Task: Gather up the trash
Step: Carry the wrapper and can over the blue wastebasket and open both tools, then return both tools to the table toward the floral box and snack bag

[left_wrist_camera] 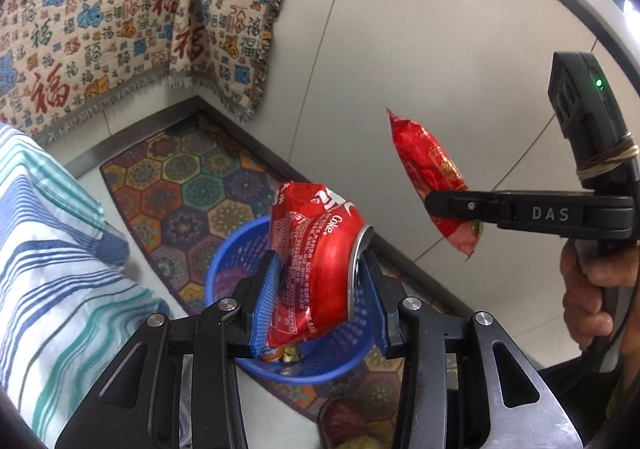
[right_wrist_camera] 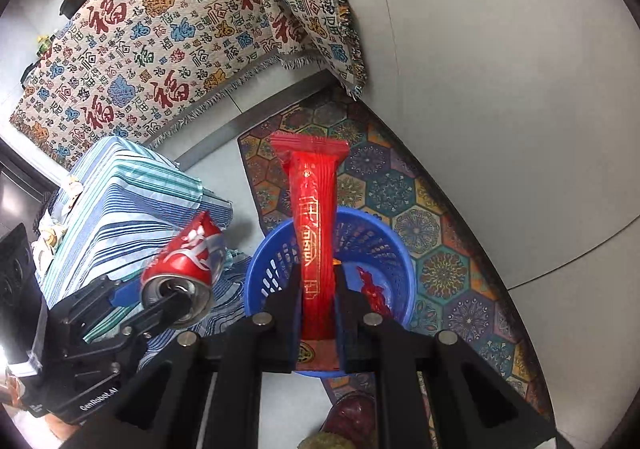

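Pale tiled floor (left_wrist_camera: 400, 29), patterned hexagon rug (left_wrist_camera: 180, 185) spread on it, with a fringed cloth (left_wrist_camera: 120, 17) printed with red and blue characters hanging behind. Striped blue-and-white fabric (left_wrist_camera: 52, 249) sits off to the left of the left gripper.

Left gripper (left_wrist_camera: 320, 281) is clamped on a crushed red cola can (left_wrist_camera: 316, 269): blue ribbed pads (left_wrist_camera: 266, 293) press both sides of it. Can is dented and folded flat at the far end, white lettering and fine print on the red skin, silver rim facing the right pad. In the right wrist view the can's open silver mouth (right_wrist_camera: 176, 295) faces the camera.

Right gripper (right_wrist_camera: 318, 313) has its jaws nearly together, pinching a long red snack wrapper (right_wrist_camera: 316, 233). Wrapper is glossy red with gold ornamental print, crimped flat seal at the far end, standing out straight ahead of the fingers. From the left wrist view it looks puffy and tapered, held near its lower end (left_wrist_camera: 432, 177).

Blue plastic basket (right_wrist_camera: 380, 245) with slotted walls lies directly below and ahead of both grippers, on the rug. Some red and yellowish scraps already inside it (right_wrist_camera: 372, 289). Can hangs over the basket's near rim (left_wrist_camera: 224, 261); wrapper hangs over its middle. A hand (left_wrist_camera: 592, 289) grips the right gripper's handle.
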Available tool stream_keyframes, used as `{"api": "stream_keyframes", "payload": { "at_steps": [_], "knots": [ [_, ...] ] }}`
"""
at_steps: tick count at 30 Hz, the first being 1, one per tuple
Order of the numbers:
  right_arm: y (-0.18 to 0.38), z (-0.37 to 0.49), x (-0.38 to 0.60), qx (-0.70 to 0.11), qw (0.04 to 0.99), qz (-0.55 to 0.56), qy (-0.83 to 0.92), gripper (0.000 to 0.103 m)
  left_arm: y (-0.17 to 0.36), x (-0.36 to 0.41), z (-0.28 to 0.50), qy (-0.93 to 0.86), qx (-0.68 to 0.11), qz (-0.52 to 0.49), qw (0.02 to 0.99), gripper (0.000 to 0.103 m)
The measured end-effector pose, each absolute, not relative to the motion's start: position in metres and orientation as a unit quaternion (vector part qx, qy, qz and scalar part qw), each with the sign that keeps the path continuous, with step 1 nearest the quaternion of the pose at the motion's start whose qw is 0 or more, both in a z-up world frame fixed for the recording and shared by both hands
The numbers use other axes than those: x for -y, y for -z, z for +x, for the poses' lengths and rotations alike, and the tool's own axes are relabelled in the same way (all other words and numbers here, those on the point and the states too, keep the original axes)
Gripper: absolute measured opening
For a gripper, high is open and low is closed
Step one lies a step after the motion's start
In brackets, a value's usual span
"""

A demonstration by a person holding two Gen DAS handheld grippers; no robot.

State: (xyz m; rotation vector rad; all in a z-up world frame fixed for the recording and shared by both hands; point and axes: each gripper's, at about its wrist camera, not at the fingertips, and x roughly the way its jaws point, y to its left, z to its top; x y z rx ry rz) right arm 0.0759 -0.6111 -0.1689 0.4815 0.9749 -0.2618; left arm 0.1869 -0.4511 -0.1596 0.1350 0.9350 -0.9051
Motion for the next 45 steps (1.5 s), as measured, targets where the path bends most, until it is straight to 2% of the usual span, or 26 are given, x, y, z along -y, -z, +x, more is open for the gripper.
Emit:
{"api": "stream_keyframes", "payload": {
  "at_steps": [8, 10, 11, 12, 13, 21, 24, 33, 39, 45],
  "knots": [
    [0.178, 0.084, 0.614, -0.464, 0.845, 0.235, 0.125, 0.017, 0.18, 0.468, 0.193, 0.429, -0.439, 0.076, 0.786, 0.043],
    [0.178, 0.086, 0.615, -0.467, 0.843, 0.236, 0.126, 0.022, 0.185, 0.472, 0.196, 0.429, -0.441, 0.079, 0.784, 0.056],
    [0.178, 0.087, 0.614, -0.466, 0.843, 0.235, 0.127, 0.026, 0.186, 0.473, 0.198, 0.426, -0.441, 0.079, 0.786, 0.067],
    [0.177, 0.087, 0.614, -0.465, 0.844, 0.236, 0.126, 0.035, 0.187, 0.474, 0.198, 0.424, -0.44, 0.078, 0.788, 0.072],
    [0.175, 0.087, 0.613, -0.462, 0.845, 0.236, 0.125, 0.039, 0.187, 0.473, 0.2, 0.423, -0.44, 0.075, 0.789, 0.073],
    [0.149, 0.089, 0.593, -0.433, 0.874, 0.181, 0.127, 0.039, 0.16, 0.436, 0.203, 0.404, -0.422, 0.042, 0.81, 0.082],
    [0.129, 0.091, 0.574, -0.402, 0.896, 0.146, 0.122, 0.04, 0.141, 0.407, 0.199, 0.393, -0.41, 0.033, 0.822, 0.085],
    [0.088, 0.106, 0.481, -0.33, 0.939, 0.041, 0.082, 0.054, 0.112, 0.264, 0.186, 0.305, -0.408, 0.034, 0.86, 0.093],
    [0.088, 0.138, 0.39, -0.333, 0.943, 0.0, 0.003, 0.057, 0.125, 0.156, 0.192, 0.194, -0.426, 0.056, 0.882, 0.093],
    [0.111, 0.172, 0.294, -0.37, 0.924, -0.025, -0.09, 0.057, 0.141, 0.069, 0.209, 0.128, -0.452, 0.043, 0.882, 0.093]
  ]
}}
